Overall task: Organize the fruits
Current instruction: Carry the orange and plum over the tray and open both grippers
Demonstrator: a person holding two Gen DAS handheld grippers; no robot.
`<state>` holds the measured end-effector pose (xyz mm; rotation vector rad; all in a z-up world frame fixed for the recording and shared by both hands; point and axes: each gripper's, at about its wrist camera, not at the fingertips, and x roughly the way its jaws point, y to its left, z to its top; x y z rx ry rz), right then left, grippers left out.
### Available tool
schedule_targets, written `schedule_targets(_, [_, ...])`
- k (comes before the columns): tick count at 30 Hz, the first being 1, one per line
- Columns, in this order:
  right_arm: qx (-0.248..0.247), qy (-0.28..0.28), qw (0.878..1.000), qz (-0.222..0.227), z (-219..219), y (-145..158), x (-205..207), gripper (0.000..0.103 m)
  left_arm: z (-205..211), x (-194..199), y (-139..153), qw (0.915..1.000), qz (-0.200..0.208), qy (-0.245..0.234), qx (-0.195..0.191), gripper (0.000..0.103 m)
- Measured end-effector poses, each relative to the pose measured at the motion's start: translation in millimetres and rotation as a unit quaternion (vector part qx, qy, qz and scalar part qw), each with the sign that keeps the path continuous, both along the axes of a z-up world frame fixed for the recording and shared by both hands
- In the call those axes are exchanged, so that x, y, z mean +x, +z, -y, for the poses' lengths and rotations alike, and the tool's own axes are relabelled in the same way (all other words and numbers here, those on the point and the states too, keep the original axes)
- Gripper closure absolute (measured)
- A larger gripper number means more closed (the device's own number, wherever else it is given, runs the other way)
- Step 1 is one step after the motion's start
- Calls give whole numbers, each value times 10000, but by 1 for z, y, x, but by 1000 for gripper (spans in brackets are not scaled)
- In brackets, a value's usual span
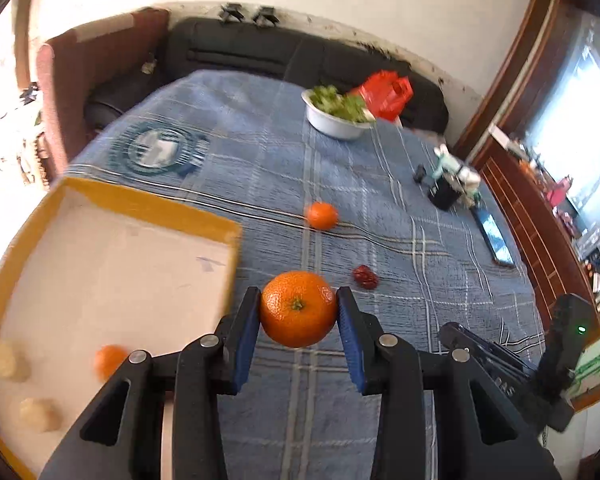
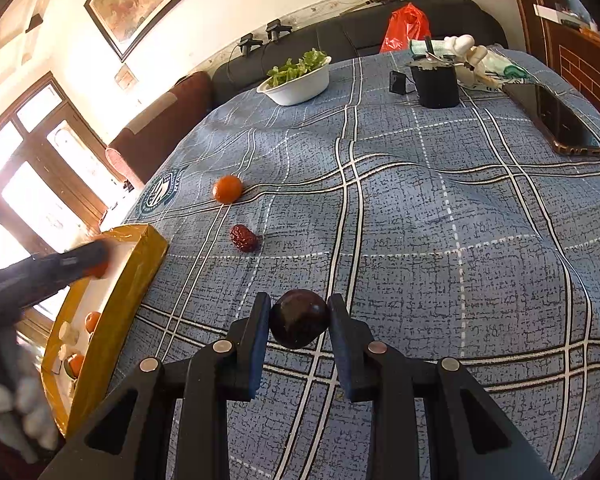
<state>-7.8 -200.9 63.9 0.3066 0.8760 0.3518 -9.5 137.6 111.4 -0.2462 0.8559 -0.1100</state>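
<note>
Fruits partly gathered, two in hand, two loose

Fruits are going into the yellow-rimmed tray (image 1: 148, 200) at the near left edge of the blue checked tablecloth (image 1: 260, 152), and the job looks roughly half done, judging by what lies where; the left gripper (image 1: 298, 312) pinches a large mandarin (image 1: 298, 309) between its blue pads, held just beside the tray's right wall; the right gripper (image 2: 299, 318) is clamped on a dark plum (image 2: 299, 318), well right of the tray and above the cloth.

Inside the tray the left view shows one small mandarin (image 1: 109, 361) and two pale round pieces (image 1: 10, 360), too blurred to name; the right view suggests a second orange fruit in the tray, so that count is uncertain.

Left to collect, beyond the tray on the cloth: one small mandarin (image 2: 227, 188) and one red date (image 2: 244, 238), near each other but apart.

Counted overall: at least three mandarins, one plum, one date, two pale pieces; farther from the tray stand a white bowl of greens (image 2: 296, 80), a red bag (image 2: 406, 26) and a phone (image 2: 556, 120).
</note>
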Motion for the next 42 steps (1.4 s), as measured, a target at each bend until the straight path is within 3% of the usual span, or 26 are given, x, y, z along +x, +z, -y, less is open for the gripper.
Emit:
schedule_targets(6, [-197,-63,9998,67,-6,-3,-2,71,-81,-66,8,9940,317,1042,85,66])
schedule_targets(8, [-260,-105,9995,138,-8,-2,-4,71,-106,-81,0,9889,257,1464,45,66])
schedule_targets(10, [-355,-172,9991,172,-12,0,-6,71,-125,-89,-11,9862,130,1646,-131,66])
schedule_targets(13, [-361,-78,9992,154,-25,7,-13,71,-146,-93,-17,9829,19,1842,-55,66])
schedule_targets(17, [-277,451,9983,233,-71,29,-21,71,-166,-87,-22,9836,-84,1800,-86,66])
schedule_targets(23, [-115,1560,9874,232,-180,56,-17,71,-184,-55,-33,9855,-326,1663,103,66])
schedule_targets(26, [-83,2106,9774,130,-238,54,-16,70,-196,-40,-43,9837,-522,1717,54,66])
schedule_targets(32, [-610,3065,9499,99,-330,29,-33,70,-216,-30,-52,9812,-639,1817,-155,66])
schedule_targets(36, [-991,3266,9399,78,-355,11,-40,70,-221,-41,-47,9802,-499,1895,-289,64])
schedule_targets(39, [-1165,3291,9369,205,-356,11,-47,69,-226,-56,-41,9778,-352,2027,-387,51])
schedule_targets(41, [-1183,3305,9359,284,-353,13,-55,62,-226,-68,-35,9763,-229,2117,-383,45])
schedule_targets(42, [-1175,3295,9362,333,-351,15,-60,54,-227,-73,-32,9752,-181,2168,-394,43])
